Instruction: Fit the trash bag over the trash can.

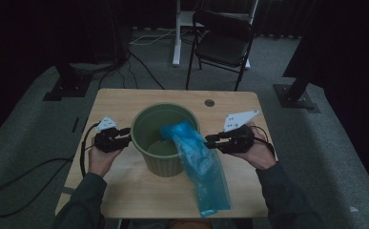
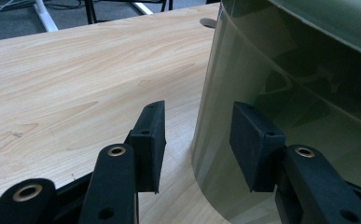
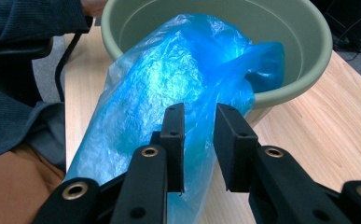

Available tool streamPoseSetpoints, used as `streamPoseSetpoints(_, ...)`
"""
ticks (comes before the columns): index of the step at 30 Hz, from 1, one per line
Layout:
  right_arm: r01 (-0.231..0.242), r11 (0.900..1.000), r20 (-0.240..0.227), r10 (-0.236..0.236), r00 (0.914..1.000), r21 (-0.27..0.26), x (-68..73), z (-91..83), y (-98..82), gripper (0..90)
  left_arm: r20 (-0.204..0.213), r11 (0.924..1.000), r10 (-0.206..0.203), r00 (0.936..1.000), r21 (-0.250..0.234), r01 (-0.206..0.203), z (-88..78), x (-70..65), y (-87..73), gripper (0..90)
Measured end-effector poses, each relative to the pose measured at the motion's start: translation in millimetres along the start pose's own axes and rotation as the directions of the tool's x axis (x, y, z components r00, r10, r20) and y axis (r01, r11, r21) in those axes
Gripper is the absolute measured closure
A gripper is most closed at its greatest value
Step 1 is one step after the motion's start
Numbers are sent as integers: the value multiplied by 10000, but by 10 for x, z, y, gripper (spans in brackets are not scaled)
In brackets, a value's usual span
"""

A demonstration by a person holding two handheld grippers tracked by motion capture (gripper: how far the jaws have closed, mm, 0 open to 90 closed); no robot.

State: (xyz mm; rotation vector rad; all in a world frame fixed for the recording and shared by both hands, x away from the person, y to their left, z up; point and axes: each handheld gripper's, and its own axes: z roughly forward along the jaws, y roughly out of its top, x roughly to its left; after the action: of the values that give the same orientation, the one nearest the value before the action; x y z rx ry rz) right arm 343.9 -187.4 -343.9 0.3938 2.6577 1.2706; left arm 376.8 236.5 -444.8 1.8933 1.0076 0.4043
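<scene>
A green plastic bucket [image 1: 165,164] stands upright in the middle of the wooden table [image 1: 125,191]. A blue plastic bag [image 1: 199,162] lies over its front right rim, one end inside, the rest trailing down onto the table. My left gripper [image 1: 127,132] is at the bucket's left side, open; in the left gripper view [image 2: 197,140] the bucket wall [image 2: 285,84] rises just ahead, both jaws outside it. My right gripper [image 1: 210,140] is at the bucket's right side. Its jaws [image 3: 200,140] stand a little apart over the bag [image 3: 169,79], near the rim [image 3: 308,37], without pinching it.
A round cable hole [image 1: 209,102] sits at the table's far edge. Beyond it stand a black folding chair [image 1: 222,40] and a white post [image 1: 176,33]. Cables [image 1: 139,67] run over the grey floor. A dark sleeve [image 3: 24,28] is at the left of the right gripper view.
</scene>
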Motion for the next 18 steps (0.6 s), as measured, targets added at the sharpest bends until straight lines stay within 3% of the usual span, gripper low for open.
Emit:
streamPoseSetpoints(6,1,9997,79,1,10000,-258,6,-56,29,736,15,10000,-8,10000,19,8,14,-7,-3,557)
streamPoseSetpoints(13,-52,9997,98,49,9999,218,7,60,1,667,52,10000,-19,10000,12,19,29,-10,-13,559)
streamPoseSetpoints(18,-241,9986,238,230,9995,470,-49,105,-7,832,107,10000,78,9999,46,-78,53,-36,2,563)
